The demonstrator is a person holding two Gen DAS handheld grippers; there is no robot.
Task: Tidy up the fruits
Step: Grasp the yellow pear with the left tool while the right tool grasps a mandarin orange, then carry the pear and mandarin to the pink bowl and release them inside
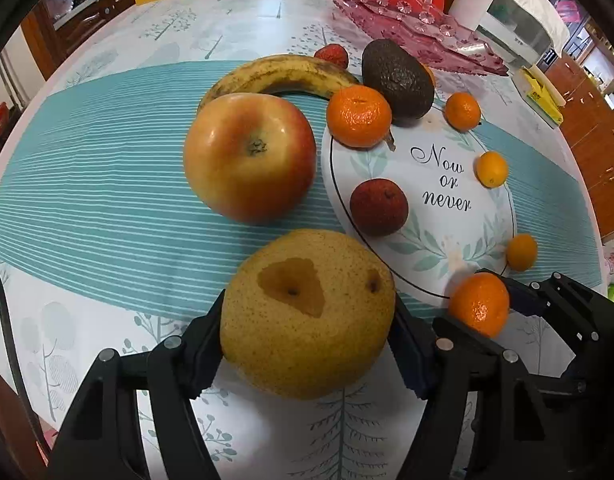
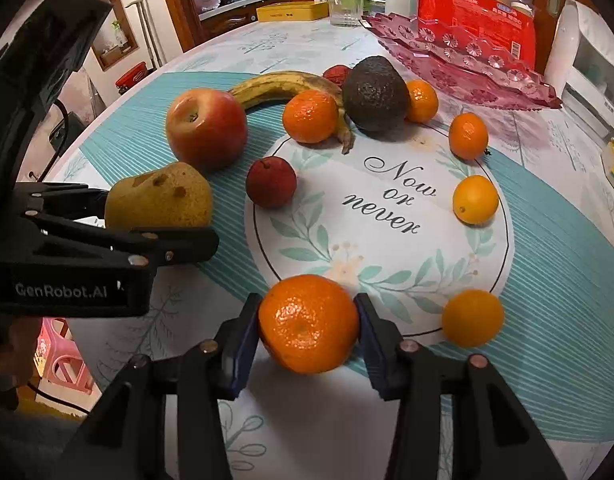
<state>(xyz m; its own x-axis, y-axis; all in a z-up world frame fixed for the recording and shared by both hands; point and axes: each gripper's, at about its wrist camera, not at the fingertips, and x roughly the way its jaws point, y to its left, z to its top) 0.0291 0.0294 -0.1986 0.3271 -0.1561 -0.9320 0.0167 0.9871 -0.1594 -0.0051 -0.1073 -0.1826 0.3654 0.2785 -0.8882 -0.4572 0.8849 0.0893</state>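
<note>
A yellow-brown pear [image 1: 307,312] rests on the tablecloth, and my left gripper [image 1: 307,320] is shut on it, one pad against each side. In the right wrist view the same pear [image 2: 159,196] shows at the left, in the left gripper's fingers [image 2: 179,242]. My right gripper [image 2: 307,312] is shut on a tangerine [image 2: 309,322] at the near rim of the white round "Now or never" mat [image 2: 387,240]. On or around the mat lie an apple [image 2: 206,126], a banana [image 2: 283,86], an avocado [image 2: 374,94], a lychee [image 2: 271,182], another tangerine [image 2: 310,116] and several small oranges.
A striped teal cloth [image 1: 87,208] lies under the fruit. A red crinkled tray [image 2: 459,56], a red package [image 2: 475,16], a glass [image 2: 345,8] and a yellow box [image 2: 291,10] stand at the far end. A white appliance [image 1: 507,12] is at the back right. The table edge curves along the left.
</note>
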